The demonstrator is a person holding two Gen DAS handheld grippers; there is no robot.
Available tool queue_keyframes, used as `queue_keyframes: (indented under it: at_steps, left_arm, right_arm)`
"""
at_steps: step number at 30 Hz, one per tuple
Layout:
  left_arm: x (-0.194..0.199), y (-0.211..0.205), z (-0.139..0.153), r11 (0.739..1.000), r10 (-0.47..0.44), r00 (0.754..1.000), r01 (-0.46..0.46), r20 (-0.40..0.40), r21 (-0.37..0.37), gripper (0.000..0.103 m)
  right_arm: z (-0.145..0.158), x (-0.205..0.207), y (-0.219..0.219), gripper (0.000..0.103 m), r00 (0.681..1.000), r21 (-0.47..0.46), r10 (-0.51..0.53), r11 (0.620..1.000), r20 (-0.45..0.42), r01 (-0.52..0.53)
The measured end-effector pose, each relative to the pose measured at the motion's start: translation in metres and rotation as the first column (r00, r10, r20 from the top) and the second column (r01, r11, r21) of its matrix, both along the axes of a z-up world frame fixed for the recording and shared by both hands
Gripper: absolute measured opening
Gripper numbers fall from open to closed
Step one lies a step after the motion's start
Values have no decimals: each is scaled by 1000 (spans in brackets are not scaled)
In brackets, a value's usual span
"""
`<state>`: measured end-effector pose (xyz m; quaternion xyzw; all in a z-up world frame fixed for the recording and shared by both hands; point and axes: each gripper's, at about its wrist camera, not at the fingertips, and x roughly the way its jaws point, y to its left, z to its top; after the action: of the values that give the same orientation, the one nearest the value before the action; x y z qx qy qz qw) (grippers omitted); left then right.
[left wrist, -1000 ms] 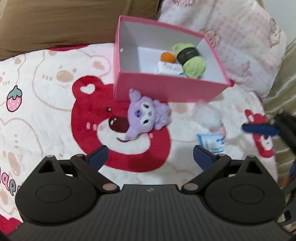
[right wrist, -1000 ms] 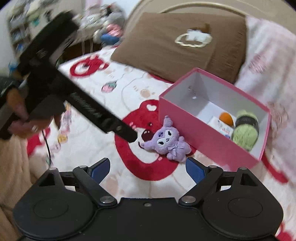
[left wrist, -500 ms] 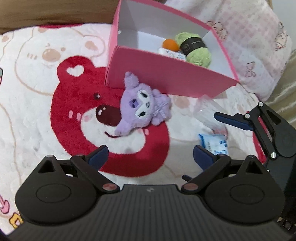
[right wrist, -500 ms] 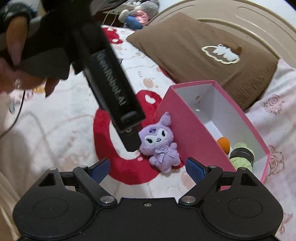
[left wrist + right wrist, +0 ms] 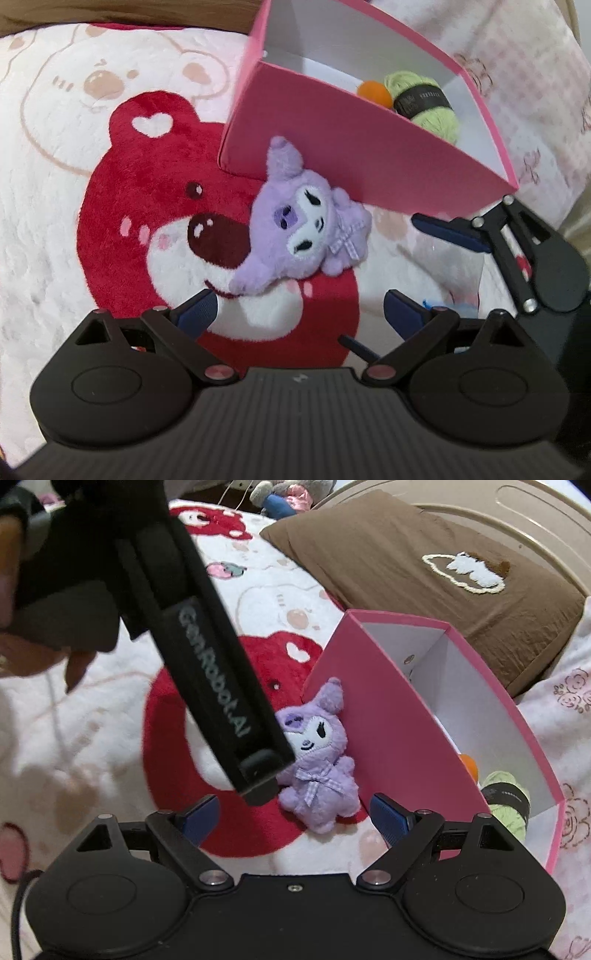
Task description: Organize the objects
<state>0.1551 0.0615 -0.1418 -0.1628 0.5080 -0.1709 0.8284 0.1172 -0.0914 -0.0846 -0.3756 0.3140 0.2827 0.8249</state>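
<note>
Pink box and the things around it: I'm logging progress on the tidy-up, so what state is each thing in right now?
Pink box: open, no lid on it.
Green yarn ball: inside the box.
Orange ball: inside the box.
Purple plush toy: outside, lying on the blanket against the box's wall.
Left claw: open, empty.
Right claw: open, empty.

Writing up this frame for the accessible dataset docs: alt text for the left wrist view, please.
A purple plush toy lies on a red bear blanket against the near wall of an open pink box, just ahead of the open left gripper. The box holds green yarn and an orange ball. The open right gripper enters from the right.
</note>
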Motion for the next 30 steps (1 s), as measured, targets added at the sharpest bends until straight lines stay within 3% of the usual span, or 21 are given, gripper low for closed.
queue_keyframes:
  at_steps: [3,9,11,15,20,25,30]
  left_arm:
    - [1,-2,-1,997,39,999,-40,17,67,97]
    - [2,-4,-3,996,42,998,-45,45,71,95]
    - [2,-7,-4,997,45,998,-49,49,67,85]
    - [2,-13,0,985,29,996,-44,90,164,79]
    - [13,-7,-6,993,75,996,-78,38,86,76]
    - [18,-19,-12,985,92,993,-100,68,137,61]
    - [24,-10,-12,989,146,989,-146,8,35,48]
  right_arm:
    - [-7,7,2,90,1000,-11,19,1000,4,-19]
    - [-18,21,4,89,1000,-22,21,1000,-4,-21]
    - [-21,26,3,89,1000,-16,10,1000,-19,-10]
    - [-29,37,-1,89,998,20,-27,999,-58,28]
    - [-35,50,-10,91,987,142,-104,982,-124,121]
    - [-39,61,-19,91,968,224,-160,953,-195,203]
    - [-37,67,-22,86,958,258,-203,933,-204,253]
